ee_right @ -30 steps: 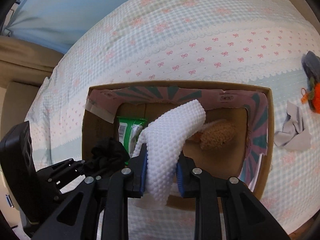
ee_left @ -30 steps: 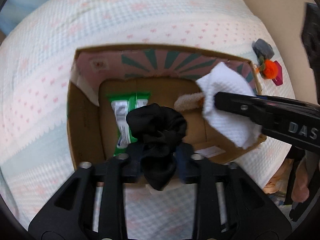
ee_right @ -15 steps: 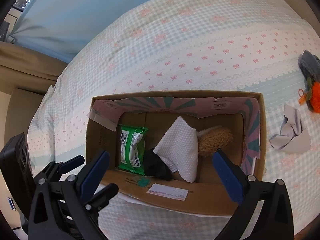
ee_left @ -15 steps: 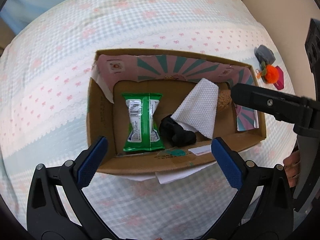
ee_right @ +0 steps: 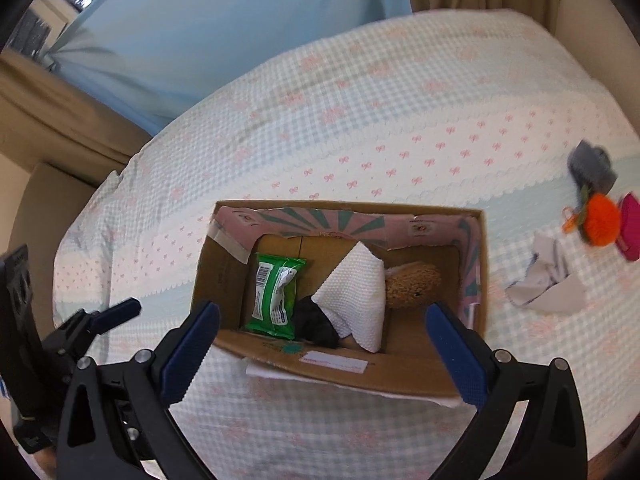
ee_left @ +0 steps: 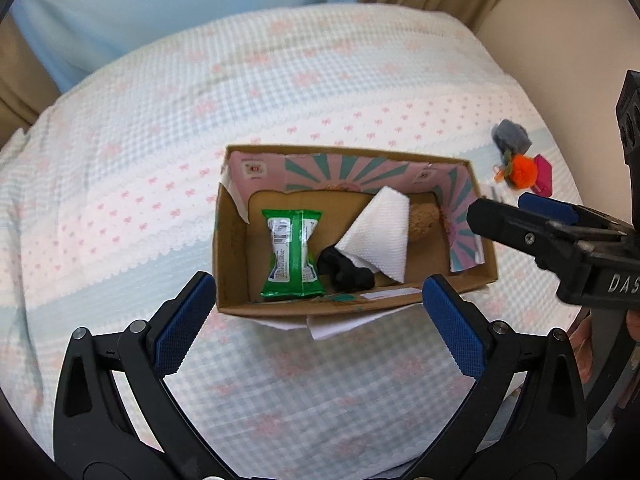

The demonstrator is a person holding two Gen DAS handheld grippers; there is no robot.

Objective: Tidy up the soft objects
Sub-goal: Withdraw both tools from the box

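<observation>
Left gripper (ee_left: 316,312): fingers (ee_left: 184,320) spread wide, nothing held. Hovering above the near wall of the box (ee_left: 280,308), likely clear of it so the contents stay undisturbed.

Right gripper (ee_right: 320,348): fingers (ee_right: 456,348) spread wide, nothing held. Same pose, over the near wall.

Box: one, cardboard, open top, on the bed (ee_left: 120,200). Seen between and beyond both finger pairs. Serving as the collecting bin, judging by the contents.

Inside, left to right:
- Wipes (ee_left: 291,254): one green pack, flat on the floor, just beyond the left gripper's left finger.
- Black cloth (ee_left: 346,272): one, bunched, against the near wall, between the fingers. Touching the wipes or just beside; cannot tell.
- Towel (ee_left: 378,236): one, white, folded, tilted, its lower corner over the black cloth. Leaning rather than flat, probably for want of floor space.
- Plush (ee_right: 412,284): one, tan, beside the towel, inside the right gripper's right finger. Partly hidden by the towel.

Outside, well right of the right finger:
- Grey cloth (ee_right: 548,284): one, crumpled on the bed.
- Grey lump (ee_right: 592,166): one, kind unclear.
- Pompom (ee_right: 600,220): one, orange, with a small tag.
- Pink item (ee_right: 630,232): one, at the frame edge, kind unclear.

Count: four in, four out. Task judged about half done; right-hand cluster nearest the right gripper.
</observation>
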